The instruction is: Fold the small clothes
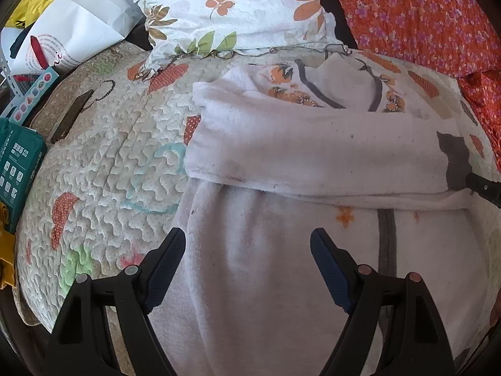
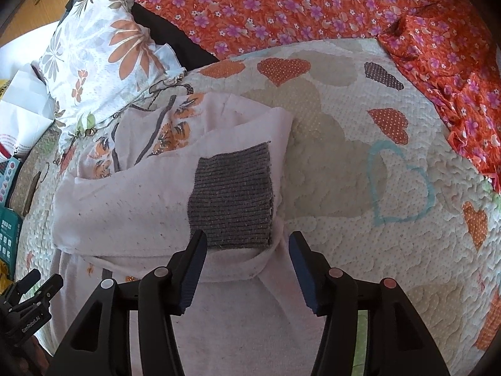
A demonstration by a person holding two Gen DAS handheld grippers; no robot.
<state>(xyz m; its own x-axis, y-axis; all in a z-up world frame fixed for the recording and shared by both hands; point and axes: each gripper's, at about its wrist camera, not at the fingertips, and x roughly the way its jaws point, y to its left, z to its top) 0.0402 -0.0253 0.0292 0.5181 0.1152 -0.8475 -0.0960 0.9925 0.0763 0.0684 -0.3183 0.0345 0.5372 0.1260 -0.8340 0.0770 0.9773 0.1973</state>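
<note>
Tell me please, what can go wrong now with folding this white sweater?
The folded sleeve lies loose across the sweater; neither gripper holds it, so it may slide off when lifted. The right gripper straddles the grey cuff and a bunched edge, and may pinch only one layer.

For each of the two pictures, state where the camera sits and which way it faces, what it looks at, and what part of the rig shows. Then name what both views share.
Left wrist view: sits on the left gripper, facing down and forward at the white garment on the quilt; its own open fingers show.
Right wrist view: sits on the right gripper, facing down at the grey cuff; its own parted fingers show, and the left gripper lower left.
Shared: garment, quilt, floral pillow, orange floral cloth.
</note>
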